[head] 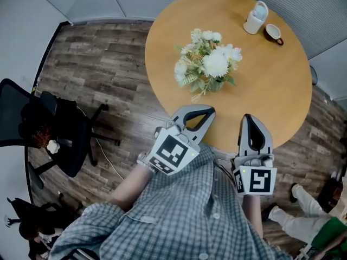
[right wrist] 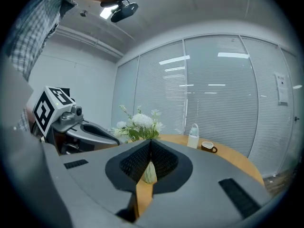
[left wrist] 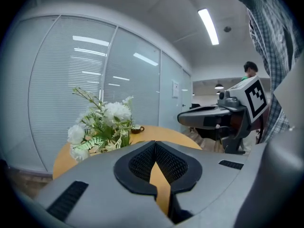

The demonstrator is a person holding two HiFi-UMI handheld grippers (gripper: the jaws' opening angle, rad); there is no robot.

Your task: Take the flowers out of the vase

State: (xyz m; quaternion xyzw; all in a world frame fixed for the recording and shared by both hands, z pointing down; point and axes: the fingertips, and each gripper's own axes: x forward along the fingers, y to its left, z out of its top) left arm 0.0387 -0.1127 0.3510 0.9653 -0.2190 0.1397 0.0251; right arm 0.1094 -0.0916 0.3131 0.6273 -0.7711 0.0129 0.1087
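Note:
A bunch of white flowers (head: 209, 64) with green leaves stands in the middle of a round wooden table (head: 282, 91). In the head view the blooms hide most of the vase. The right gripper view shows the pale ribbed vase (right wrist: 149, 172) behind the jaws, under the flowers (right wrist: 137, 123). My left gripper (head: 203, 110) is at the table's near edge, short of the bouquet, shut and empty. My right gripper (head: 250, 118) is beside it, over the near rim, also shut and empty. From the left gripper (left wrist: 155, 144), the flowers (left wrist: 102, 127) lie ahead and to the left.
A white bottle (head: 256, 17) and a brown cup (head: 274, 33) stand at the table's far right. A black office chair (head: 49, 129) is on the wood floor to the left. A person's legs (head: 303, 210) show at lower right. Glass walls with blinds ring the room.

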